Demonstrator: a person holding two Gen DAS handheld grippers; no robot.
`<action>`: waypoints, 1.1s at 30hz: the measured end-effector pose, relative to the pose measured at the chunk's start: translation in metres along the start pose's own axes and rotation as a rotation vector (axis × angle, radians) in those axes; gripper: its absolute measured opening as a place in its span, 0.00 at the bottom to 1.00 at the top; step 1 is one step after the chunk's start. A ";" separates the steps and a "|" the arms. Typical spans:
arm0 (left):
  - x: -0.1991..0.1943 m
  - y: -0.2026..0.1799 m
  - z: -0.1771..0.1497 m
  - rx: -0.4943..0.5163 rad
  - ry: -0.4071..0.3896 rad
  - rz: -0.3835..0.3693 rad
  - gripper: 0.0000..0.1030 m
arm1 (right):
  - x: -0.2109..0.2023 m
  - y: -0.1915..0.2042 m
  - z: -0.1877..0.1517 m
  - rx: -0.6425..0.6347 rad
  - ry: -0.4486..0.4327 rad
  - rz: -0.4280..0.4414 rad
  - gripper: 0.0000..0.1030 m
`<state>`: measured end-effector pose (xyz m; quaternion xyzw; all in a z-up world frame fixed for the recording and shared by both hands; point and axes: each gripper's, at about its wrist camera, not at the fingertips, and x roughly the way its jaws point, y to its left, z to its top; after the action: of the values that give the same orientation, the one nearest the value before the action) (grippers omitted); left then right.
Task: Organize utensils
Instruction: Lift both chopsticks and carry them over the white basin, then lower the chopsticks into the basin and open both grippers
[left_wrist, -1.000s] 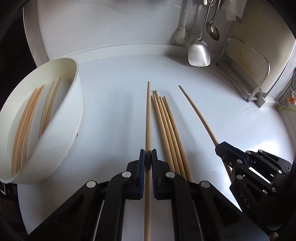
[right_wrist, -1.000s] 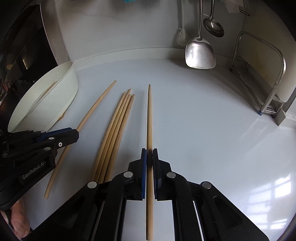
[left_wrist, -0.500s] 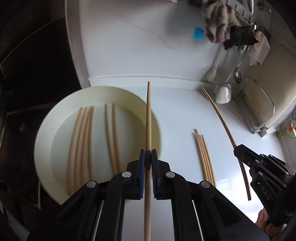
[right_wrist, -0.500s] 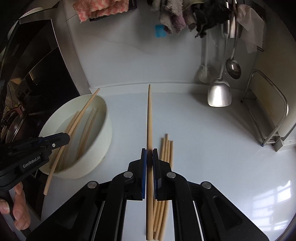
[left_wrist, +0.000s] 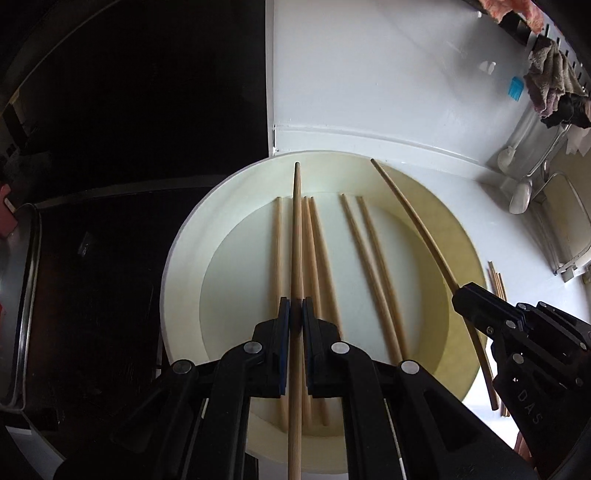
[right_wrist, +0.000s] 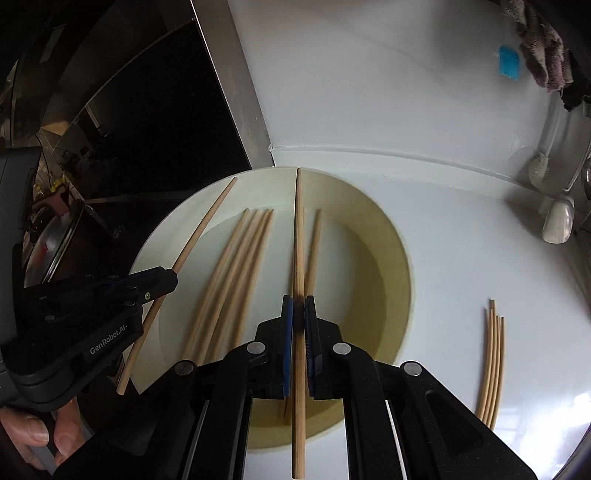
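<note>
- White lettering "GenRobot.AI" reads on the black body of the left claw (right_wrist: 162, 278) in the right wrist view; the letters "DAS" show on the right claw (left_wrist: 466, 295) in the left wrist view.
- Left claw is clenched on 1 wooden chopstick (left_wrist: 296, 236), which runs forward between its blue pads over the bowl (left_wrist: 184, 266).
- Right claw is likewise clenched on 1 chopstick, the right-held chopstick (right_wrist: 298, 236), also pointing out over the bowl.
- Inside the cream bowl lie 6 loose chopsticks (left_wrist: 365, 254): a group of 4 on the left side and a pair further right, all flat on the bottom; motion blur makes the count only fairly sure.
- On the white table (right_wrist: 461, 240), to the right of the bowl and well apart from it, a remaining bundle (right_wrist: 493, 354) of 4 chopsticks lies side by side.
- A blue tag (right_wrist: 508, 66) sticks to the white wall; any writing on it is too small to read. Cloths (left_wrist: 550, 88) hang beside it.
- Compared with 0.5 s ago, both claws have moved left and now sit above the bowl; the right claw was over the table beside the bundle then.
- Compared with 1 s ago, both gripped chopsticks have been lifted off the table, where they lay on either side of the bundle.
- The bundle on the table keeps its place.
</note>
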<state>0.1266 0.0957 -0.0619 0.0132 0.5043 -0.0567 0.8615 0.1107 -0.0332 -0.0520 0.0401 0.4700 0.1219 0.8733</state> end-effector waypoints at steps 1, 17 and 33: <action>0.006 0.002 0.001 0.004 0.014 -0.008 0.07 | 0.007 0.002 0.001 0.006 0.014 -0.005 0.06; 0.059 0.016 0.005 0.031 0.126 -0.058 0.07 | 0.072 0.002 0.002 0.080 0.169 -0.078 0.06; 0.039 0.032 0.010 -0.007 0.078 -0.044 0.47 | 0.058 -0.001 0.007 0.086 0.132 -0.090 0.25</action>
<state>0.1575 0.1230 -0.0923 0.0014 0.5380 -0.0732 0.8398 0.1472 -0.0188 -0.0955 0.0483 0.5329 0.0644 0.8424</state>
